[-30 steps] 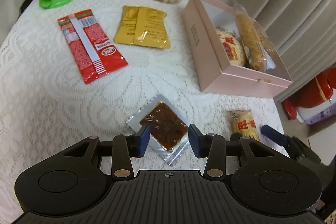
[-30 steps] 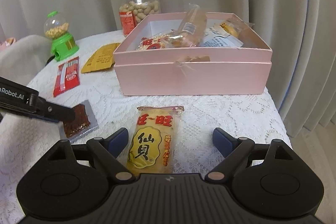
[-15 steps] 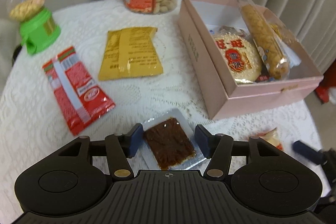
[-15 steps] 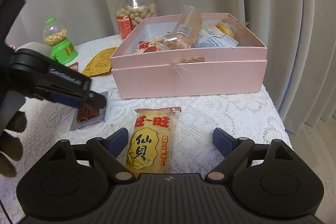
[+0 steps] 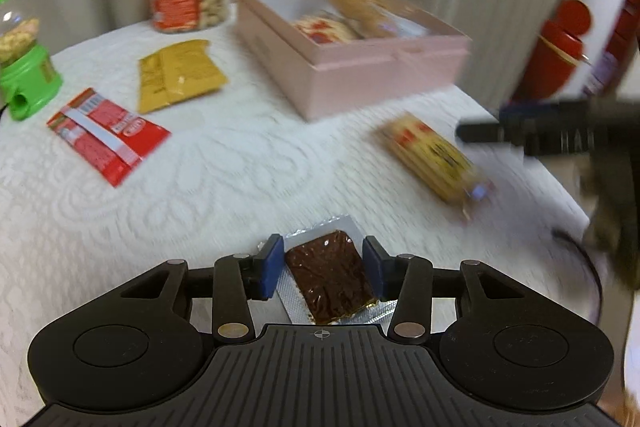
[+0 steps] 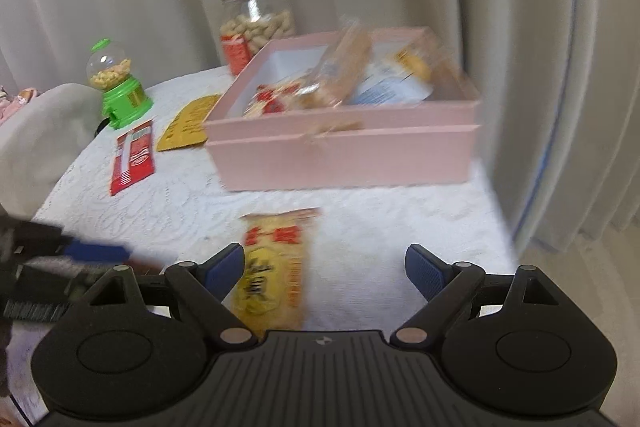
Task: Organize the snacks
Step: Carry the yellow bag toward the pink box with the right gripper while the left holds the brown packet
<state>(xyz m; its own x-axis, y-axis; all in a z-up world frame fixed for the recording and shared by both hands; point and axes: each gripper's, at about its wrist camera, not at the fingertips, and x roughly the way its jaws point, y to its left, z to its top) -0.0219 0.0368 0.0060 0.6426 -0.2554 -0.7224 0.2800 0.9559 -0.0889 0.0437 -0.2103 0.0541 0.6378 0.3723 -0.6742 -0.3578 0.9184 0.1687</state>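
A: Item one?

B: Brown snack sachet (image 5: 329, 277), silver-edged, between the pads of my left tool (image 5: 325, 269). Its jaws are closing; whether the pads already press on it, I cannot tell.

A: Item two?

B: Yellow rice-cracker pack (image 6: 274, 267), flat on the worktop (image 5: 240, 167), by the left pad of my right tool (image 6: 325, 265), which stands wide open and empty.

A: Further out?

B: Pink box (image 6: 344, 155) behind it, holding several wrapped snacks. To its left, a yellow packet (image 5: 178, 75) and a red packet (image 5: 106, 135), apart, both flat. Peanut jar (image 5: 188, 1) and green dispenser (image 5: 26, 79) at the far edge.
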